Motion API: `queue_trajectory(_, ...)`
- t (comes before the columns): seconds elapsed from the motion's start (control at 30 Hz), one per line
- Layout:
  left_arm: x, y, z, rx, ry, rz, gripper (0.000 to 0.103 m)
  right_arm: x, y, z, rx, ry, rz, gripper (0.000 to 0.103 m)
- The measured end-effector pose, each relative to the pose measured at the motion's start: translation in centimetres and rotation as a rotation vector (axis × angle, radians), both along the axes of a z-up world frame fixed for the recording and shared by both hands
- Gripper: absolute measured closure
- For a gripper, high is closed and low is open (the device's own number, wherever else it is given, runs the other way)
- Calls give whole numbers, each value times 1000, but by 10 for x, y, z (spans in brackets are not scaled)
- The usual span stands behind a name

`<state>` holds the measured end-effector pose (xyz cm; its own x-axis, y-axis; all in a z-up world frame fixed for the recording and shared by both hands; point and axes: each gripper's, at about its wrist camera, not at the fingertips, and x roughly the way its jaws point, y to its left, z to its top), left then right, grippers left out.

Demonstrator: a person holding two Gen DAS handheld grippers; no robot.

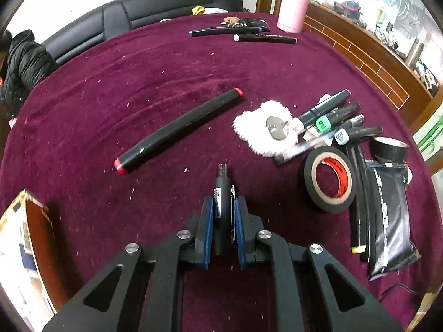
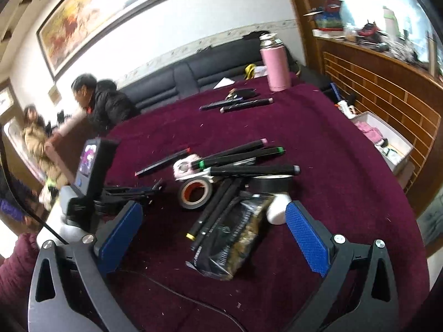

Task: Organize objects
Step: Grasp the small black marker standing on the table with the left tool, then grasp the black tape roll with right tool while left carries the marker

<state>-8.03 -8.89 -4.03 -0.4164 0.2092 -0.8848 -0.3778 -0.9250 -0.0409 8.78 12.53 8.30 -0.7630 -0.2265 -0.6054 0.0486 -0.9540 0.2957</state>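
Left wrist view: the left tongs (image 1: 223, 207) are clamped on a slim dark pen (image 1: 223, 191) with a threaded metal tip, held low over the plush maroon worktop (image 1: 155, 83). Open cloth lies ahead and left, up to a long red-capped marker (image 1: 180, 130). To the right crowd a fluffy white pad (image 1: 254, 132), markers and a black tape roll (image 1: 329, 179). Right tongs (image 2: 216, 221) stand wide apart above a glossy black pouch (image 2: 229, 240).
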Motion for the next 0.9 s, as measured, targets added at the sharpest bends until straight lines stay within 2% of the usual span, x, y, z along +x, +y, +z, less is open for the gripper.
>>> queue_trajectory(0.13, 20, -26, 10, 135, -26, 57, 91, -23, -22, 0, 33, -34, 77, 0)
queue_trajectory(0.27, 56, -48, 34, 233, 10, 68, 91, -53, -44, -5, 61, -85, 160, 0)
queue_trajectory(0.4, 95, -76, 53, 322, 42, 83, 91, -92, -70, -20, 93, -186, 242, 2)
queue_trajectory(0.57, 119, -107, 57, 366, 55, 109, 91, -129, -96, -48, 187, -293, 266, 11)
queue_trajectory(0.63, 125, -120, 57, 371, 57, 123, 91, -137, -101, -58, 207, -333, 264, 24)
queue_trajectory(0.7, 132, -133, 57, 389, 63, 140, 91, -143, -103, -66, 235, -369, 248, 29)
queue_trajectory(0.9, 146, -161, 53, 415, 76, 190, 91, -144, -109, -70, 328, -367, 209, 30)
